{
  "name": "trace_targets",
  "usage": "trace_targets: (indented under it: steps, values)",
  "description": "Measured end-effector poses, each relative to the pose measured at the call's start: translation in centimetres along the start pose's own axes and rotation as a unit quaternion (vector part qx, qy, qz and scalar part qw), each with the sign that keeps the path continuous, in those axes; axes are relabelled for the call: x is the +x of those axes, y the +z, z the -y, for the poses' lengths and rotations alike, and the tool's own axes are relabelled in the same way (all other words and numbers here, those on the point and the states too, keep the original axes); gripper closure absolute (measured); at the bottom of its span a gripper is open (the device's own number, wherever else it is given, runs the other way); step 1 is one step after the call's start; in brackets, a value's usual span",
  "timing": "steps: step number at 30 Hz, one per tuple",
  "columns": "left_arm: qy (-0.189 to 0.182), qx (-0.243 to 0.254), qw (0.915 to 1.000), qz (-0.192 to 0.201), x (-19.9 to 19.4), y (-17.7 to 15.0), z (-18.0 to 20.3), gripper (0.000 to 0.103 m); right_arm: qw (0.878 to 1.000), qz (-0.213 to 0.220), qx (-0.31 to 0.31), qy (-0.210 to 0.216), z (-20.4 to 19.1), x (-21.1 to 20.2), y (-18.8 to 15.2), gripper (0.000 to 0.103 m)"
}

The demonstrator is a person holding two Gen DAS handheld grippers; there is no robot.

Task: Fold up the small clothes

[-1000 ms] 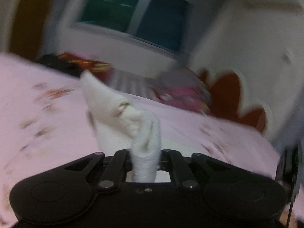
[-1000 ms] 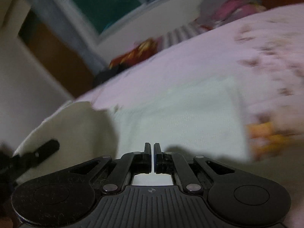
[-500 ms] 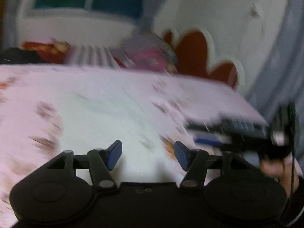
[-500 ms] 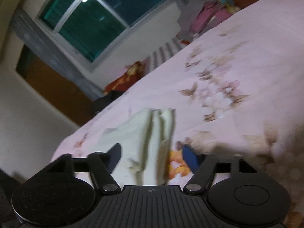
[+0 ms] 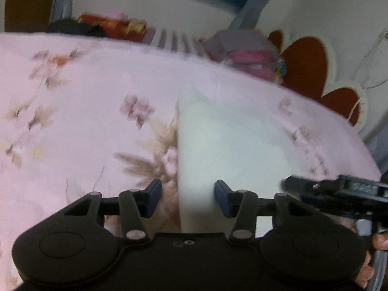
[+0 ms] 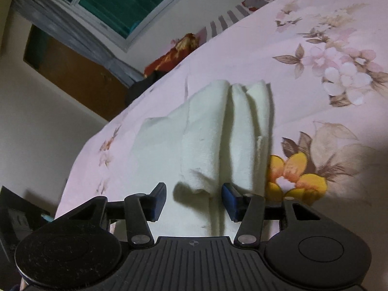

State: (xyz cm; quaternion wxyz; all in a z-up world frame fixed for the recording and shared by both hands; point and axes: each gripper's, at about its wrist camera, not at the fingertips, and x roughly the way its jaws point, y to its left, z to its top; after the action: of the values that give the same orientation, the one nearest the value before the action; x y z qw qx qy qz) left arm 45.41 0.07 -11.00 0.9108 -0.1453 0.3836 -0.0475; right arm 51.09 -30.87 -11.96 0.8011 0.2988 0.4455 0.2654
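Where folded, pale cloth (image 6: pixel 218 145) shows lengthwise ridges.

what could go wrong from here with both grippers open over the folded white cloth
1. The white cloth lies in loose ridges on the floral bedsheet; a pinch by the right hand-held gripper may catch only one layer.
2. The left hand-held gripper straddles the cloth's edge and might grab the sheet too.
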Motion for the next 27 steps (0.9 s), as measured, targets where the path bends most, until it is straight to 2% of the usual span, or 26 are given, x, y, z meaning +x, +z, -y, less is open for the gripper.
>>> trace_targets:
  steps: [1, 2, 3, 5, 7, 8, 9, 10, 14, 16, 19, 21, 27]
  values:
    - [-0.004, 0.007, 0.9999, 0.014, 0.2, 0.5, 0.0, 0.056, 1.0, -0.001, -0.005, -0.003, -0.3, 0.1, 0.0, 0.052]
    - [-0.01, 0.015, 0.9996, 0.023, 0.0, 0.8, 0.2, 0.056, 1.0, -0.003, -0.01, -0.008, -0.5, 0.2, 0.0, 0.056]
    - [-0.024, 0.024, 0.999, 0.028, 0.1, 1.1, 0.3, 0.057, 1.0, -0.001, -0.014, -0.017, -0.7, 0.4, 0.1, 0.065]
    - [-0.045, 0.051, 0.9972, 0.031, 0.8, 1.8, 0.6, 0.068, 0.999, -0.002, -0.016, -0.031, -1.0, 1.0, 0.2, 0.068]
    - [-0.068, 0.092, 0.9923, 0.049, 1.2, 2.1, 1.2, 0.069, 0.999, -0.001, -0.022, -0.041, -1.1, 1.6, 0.4, 0.079]
    - [-0.075, 0.106, 0.9907, 0.041, 1.6, 2.1, 1.4, 0.07, 0.999, -0.002, -0.023, -0.043, -1.2, 1.7, 0.4, 0.085]
    - [-0.08, 0.12, 0.9893, 0.025, 2.2, 2.3, 1.7, 0.073, 0.999, -0.001, -0.025, -0.045, -1.4, 1.8, 0.3, 0.087]
    - [-0.085, 0.128, 0.988, 0.016, 2.5, 2.4, 2.0, 0.077, 0.998, 0.003, -0.03, -0.049, -1.6, 1.6, 0.2, 0.088]
    - [-0.115, 0.146, 0.9825, 0.014, 1.4, 2.4, 3.5, 0.077, 0.997, 0.032, -0.046, -0.058, -3.0, -0.8, 0.3, 0.089]
    - [-0.123, 0.157, 0.98, -0.008, 1.7, 2.2, 4.6, 0.076, 0.996, 0.047, -0.054, -0.062, -3.3, -2.4, 0.2, 0.089]
    - [-0.123, 0.165, 0.9779, -0.036, 3.7, 1.2, 5.2, 0.077, 0.995, 0.017, -0.032, -0.095, -1.2, -0.9, -0.1, 0.089]
    - [-0.122, 0.169, 0.9772, -0.039, 3.7, 0.8, 5.2, 0.077, 0.997, 0.016, -0.001, -0.08, 0.1, -0.9, -0.3, 0.089]
    - [-0.135, 0.165, 0.9757, -0.051, 4.1, 0.7, 4.7, 0.077, 0.997, 0.018, -0.006, -0.08, 0.1, -1.3, -0.5, 0.089]
